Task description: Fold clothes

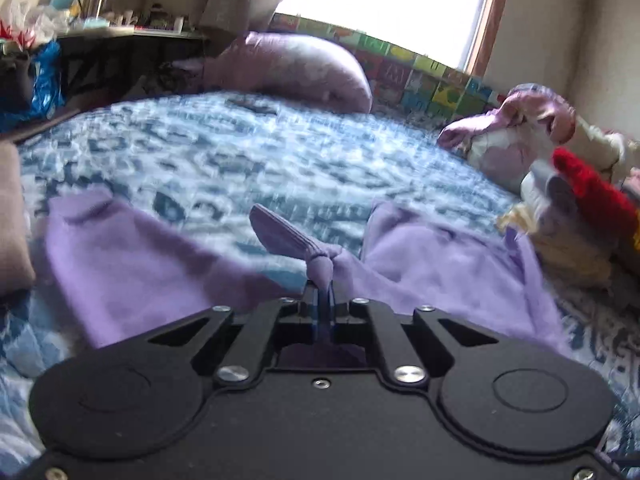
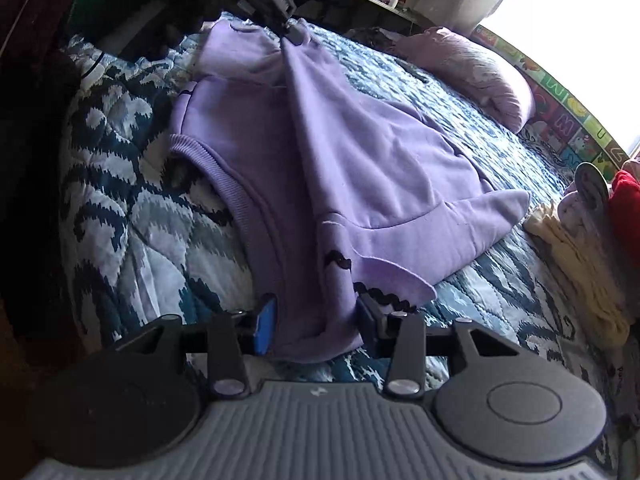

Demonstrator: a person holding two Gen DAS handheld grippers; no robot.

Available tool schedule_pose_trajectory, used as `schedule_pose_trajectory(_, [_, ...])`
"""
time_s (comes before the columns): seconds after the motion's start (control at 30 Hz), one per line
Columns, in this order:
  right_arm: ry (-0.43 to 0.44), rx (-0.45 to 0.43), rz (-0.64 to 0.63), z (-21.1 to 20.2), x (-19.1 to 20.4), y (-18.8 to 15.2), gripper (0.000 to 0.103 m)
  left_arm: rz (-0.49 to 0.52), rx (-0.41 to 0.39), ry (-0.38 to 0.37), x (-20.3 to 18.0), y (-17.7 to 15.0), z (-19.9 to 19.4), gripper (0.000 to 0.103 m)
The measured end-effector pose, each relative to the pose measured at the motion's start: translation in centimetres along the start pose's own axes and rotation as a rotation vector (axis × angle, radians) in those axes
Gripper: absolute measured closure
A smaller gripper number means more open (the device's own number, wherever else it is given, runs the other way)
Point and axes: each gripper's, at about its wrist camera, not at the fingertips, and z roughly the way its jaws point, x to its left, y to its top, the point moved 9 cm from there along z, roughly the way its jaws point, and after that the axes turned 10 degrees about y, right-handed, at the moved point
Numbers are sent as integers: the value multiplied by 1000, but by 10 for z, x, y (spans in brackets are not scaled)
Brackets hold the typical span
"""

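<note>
A lavender hoodie [image 2: 340,152] lies spread on the blue-and-white patterned quilt [image 2: 132,216]. My left gripper [image 1: 320,284] is shut on a bunched edge of the hoodie [image 1: 316,256] and lifts it off the bed; it also shows at the far end in the right wrist view [image 2: 292,32]. My right gripper [image 2: 316,320] is open, its fingers on either side of the hoodie's near ribbed hem. A fold ridge runs between the two grippers.
A pink pillow [image 1: 296,68] lies at the head of the bed. A pile of clothes, red [image 1: 592,188], cream [image 2: 576,264] and pink, sits at the right. A cluttered desk [image 1: 120,32] stands beyond the bed. A tan folded item [image 1: 12,216] is at the left.
</note>
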Motion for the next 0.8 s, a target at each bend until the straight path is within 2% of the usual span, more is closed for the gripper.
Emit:
schedule_pose_trajectory(0.17, [12, -4, 17, -1, -3, -1, 58, 54, 96, 42, -1, -12, 22, 98])
schedule_pose_trajectory(0.2, [15, -6, 23, -3, -4, -1, 58, 104, 124, 59, -2, -17, 24, 95])
schedule_pose_trajectory(0.3, [22, -40, 63, -19, -9, 2, 58, 199, 39, 115, -7, 1, 3, 65])
schedule_pose_trajectory(0.53, [-6, -94, 111, -36, -30, 7, 52, 275, -36, -50, -84, 45, -17, 62])
schedule_pose_trajectory(0.67, [2, -90, 71, -17, -30, 19, 52, 328, 23, -225, -158, 47, 5, 61])
schedule_pose_trajectory(0.8, [25, -38, 16, 8, -24, 21, 52, 347, 122, -339, -222, 42, 48, 58])
